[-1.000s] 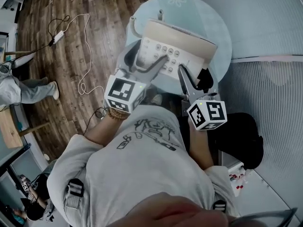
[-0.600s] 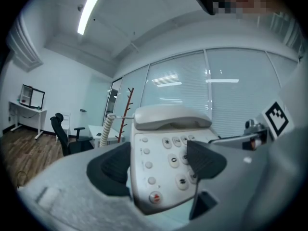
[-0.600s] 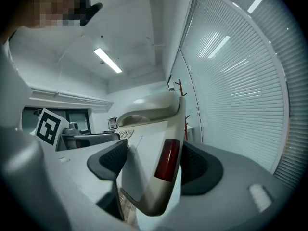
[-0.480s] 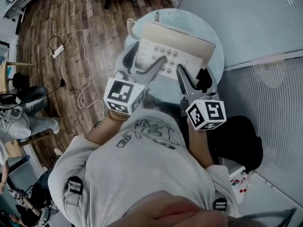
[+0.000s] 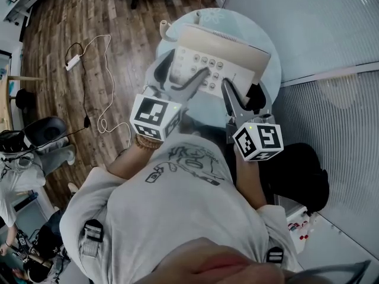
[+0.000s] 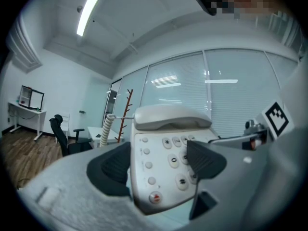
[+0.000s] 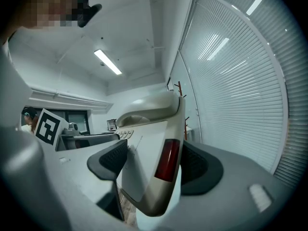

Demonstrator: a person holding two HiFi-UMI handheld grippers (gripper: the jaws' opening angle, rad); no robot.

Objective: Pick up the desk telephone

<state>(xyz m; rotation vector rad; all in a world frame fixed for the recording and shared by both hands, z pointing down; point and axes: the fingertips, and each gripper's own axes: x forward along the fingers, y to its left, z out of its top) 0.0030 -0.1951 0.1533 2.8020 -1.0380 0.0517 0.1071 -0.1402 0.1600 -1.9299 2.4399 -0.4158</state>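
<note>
The cream desk telephone (image 5: 216,58), its handset resting across the top and its keypad facing up, hangs between my two grippers over the round pale-blue table (image 5: 240,13). My left gripper (image 5: 180,76) is shut on the phone's left side. In the left gripper view its dark pads (image 6: 111,170) press the keypad body (image 6: 159,177), and the coiled cord (image 6: 107,126) hangs behind. My right gripper (image 5: 246,96) is shut on the right side. In the right gripper view the phone's edge (image 7: 144,177) with its red panel stands tilted between the pads (image 7: 108,159).
A white cable (image 5: 98,81) trails over the wooden floor at the left. A person (image 5: 23,158) stands at the far left edge. A black chair (image 5: 302,170) is close on my right, beside the blinds-covered glass wall (image 5: 331,99). A coat rack (image 6: 127,105) stands beyond the phone.
Both grippers have risen a little with the telephone clamped between them, then held still. The person at the left has shifted down along the frame's edge.
</note>
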